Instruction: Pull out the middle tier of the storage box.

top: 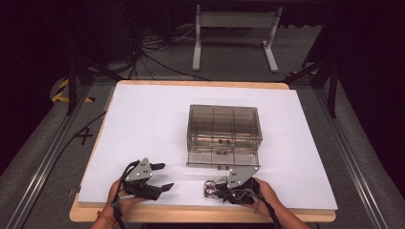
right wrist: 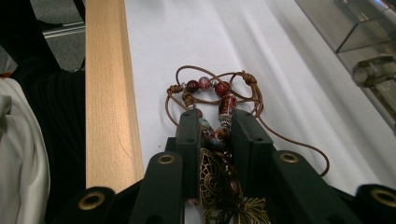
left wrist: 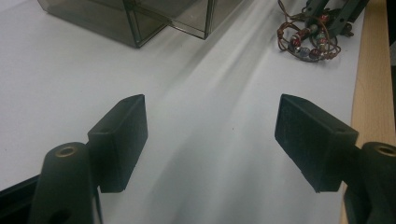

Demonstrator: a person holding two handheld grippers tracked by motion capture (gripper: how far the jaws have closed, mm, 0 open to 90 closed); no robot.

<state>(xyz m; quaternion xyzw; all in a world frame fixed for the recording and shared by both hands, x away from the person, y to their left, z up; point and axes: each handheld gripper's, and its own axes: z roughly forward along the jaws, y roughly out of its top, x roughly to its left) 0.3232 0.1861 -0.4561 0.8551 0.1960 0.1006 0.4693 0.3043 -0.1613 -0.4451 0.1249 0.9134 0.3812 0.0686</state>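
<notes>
A white sheet covers the wood-edged table [top: 200, 215], with grey carpet and cables beyond. The right gripper [right wrist: 214, 122] is clamped on a beaded cord necklace [right wrist: 219, 95] lying near the table's front edge; that gripper's view reveals a brass filigree pendant [right wrist: 224, 191]. The left gripper [left wrist: 211, 123] gapes, holding nothing. A smoky clear box [top: 223, 136] stands mid-table.

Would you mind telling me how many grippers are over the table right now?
2. The left gripper rests near the front-left edge of the white table, jaws open and empty. The right gripper sits front-centre, before the clear box, jaws closed on a beaded necklace.
</notes>
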